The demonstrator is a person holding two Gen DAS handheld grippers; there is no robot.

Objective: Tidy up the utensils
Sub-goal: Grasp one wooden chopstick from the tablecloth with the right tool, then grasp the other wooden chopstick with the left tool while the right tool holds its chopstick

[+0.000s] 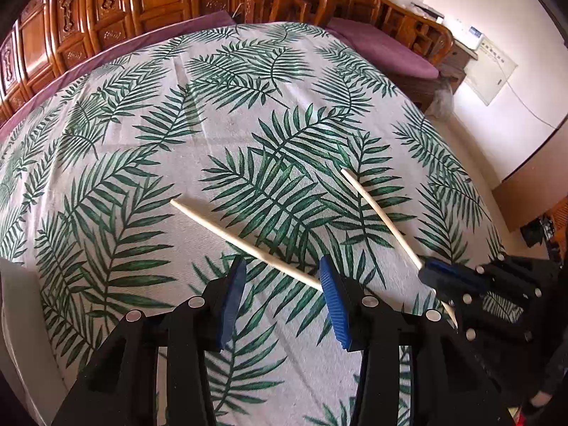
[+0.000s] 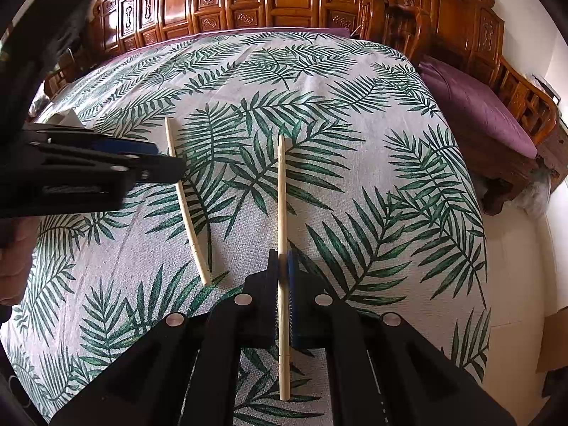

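While the left gripper (image 1: pixel 282 298) hangs over the leaf-print table (image 1: pixel 248 113), its jaws stand partly open with nothing pressed between the blue pads (image 1: pixel 232 305). A loose chopstick (image 1: pixel 245 239) lies flat on the cloth just ahead of those jaws. Its long axis runs on a slant in the left wrist view, from a far tip at upper left down to a near end that sits right at the tip of the right-hand pad. So the stick crosses the mouth of the jaws at an angle, not squarely between them, and most of its length lies ahead and to the left of the gap.

Further right, the right gripper (image 2: pixel 283 277) is clamped shut on the second chopstick (image 2: pixel 282 191). That stick runs straight along the gripper's own line, with the thin end pointing away over the table and the thick end sticking out behind the pads. In the right wrist view the loose stick (image 2: pixel 186 198) lies to the left of the held one, roughly alongside it but apart.

The left gripper is plainly the nearer hand to the loose stick. I judge the next move is for it to close on that stick; it would likely need to shift forward and to the left so both pads straddle the shaft, or the near end may slip out.
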